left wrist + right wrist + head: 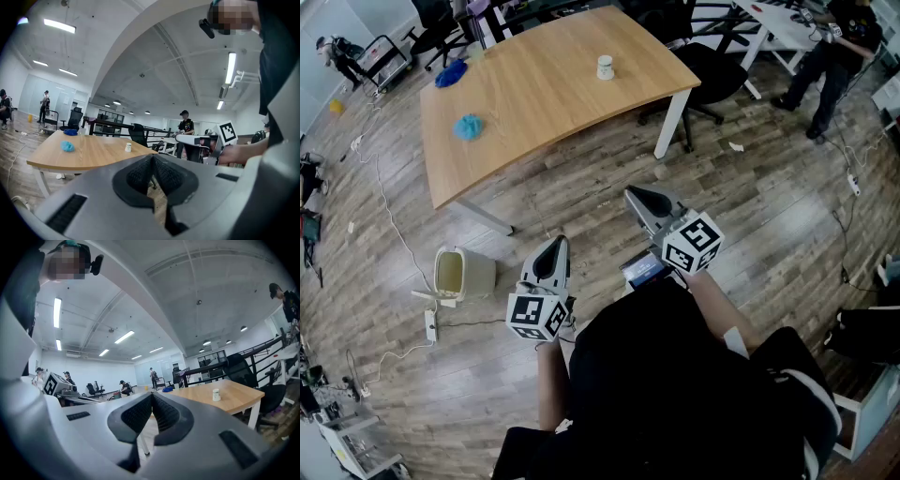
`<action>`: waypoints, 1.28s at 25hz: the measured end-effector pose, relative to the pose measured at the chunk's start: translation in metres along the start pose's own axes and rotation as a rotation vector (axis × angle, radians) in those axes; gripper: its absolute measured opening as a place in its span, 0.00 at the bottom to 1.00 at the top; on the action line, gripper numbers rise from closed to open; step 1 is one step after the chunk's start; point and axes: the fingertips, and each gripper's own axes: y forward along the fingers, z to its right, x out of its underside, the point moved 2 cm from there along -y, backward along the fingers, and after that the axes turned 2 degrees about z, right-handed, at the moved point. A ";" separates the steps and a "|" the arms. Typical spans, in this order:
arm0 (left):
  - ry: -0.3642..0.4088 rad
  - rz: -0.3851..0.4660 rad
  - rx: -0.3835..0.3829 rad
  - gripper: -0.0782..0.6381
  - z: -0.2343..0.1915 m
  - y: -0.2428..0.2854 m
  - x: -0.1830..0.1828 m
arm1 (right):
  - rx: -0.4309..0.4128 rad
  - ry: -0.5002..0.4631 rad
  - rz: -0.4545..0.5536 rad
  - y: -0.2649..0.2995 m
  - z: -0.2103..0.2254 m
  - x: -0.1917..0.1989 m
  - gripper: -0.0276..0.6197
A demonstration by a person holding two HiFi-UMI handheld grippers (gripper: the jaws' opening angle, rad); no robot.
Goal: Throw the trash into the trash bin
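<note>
**A:** How are the grippers?

**B:** Both clenched and empty. The left gripper (554, 244) has its pads pressed together with nothing between them. The right gripper (635, 195) is the same and is held a little ahead of the left one.

**A:** And the bin?

**B:** The bin (478, 274) sits on the floor just left of the left gripper, its open mouth showing. A power strip (430, 325) lies beside it.

**A:** Where's the trash?

**B:** On the table (544, 103), ahead of both grippers. A blue wad (469, 127) lies ahead and left of the left gripper. A white cup (605, 67) stands farther off, ahead of the right gripper. A darker blue lump (450, 74) lies beyond the wad.

**A:** Past that?

**B:** A chair (712, 70) at the table's right end, and a person (834, 61) far right of the right gripper.
</note>
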 end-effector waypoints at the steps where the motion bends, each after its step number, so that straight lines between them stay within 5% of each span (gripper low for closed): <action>1: 0.001 -0.005 0.005 0.11 0.006 0.013 0.001 | -0.005 -0.001 0.000 -0.003 0.011 -0.001 0.04; 9: 0.031 -0.039 0.025 0.11 0.032 0.106 0.003 | 0.070 0.050 -0.011 -0.014 0.109 0.004 0.04; 18: -0.004 -0.075 0.059 0.11 -0.001 0.202 -0.012 | 0.162 0.103 0.001 0.010 0.193 0.008 0.04; 27: -0.021 -0.085 0.145 0.11 -0.086 0.341 -0.028 | 0.224 0.076 -0.046 0.111 0.300 0.002 0.04; 32: 0.050 -0.111 0.168 0.11 -0.142 0.417 -0.048 | 0.266 0.019 -0.058 0.172 0.371 -0.031 0.04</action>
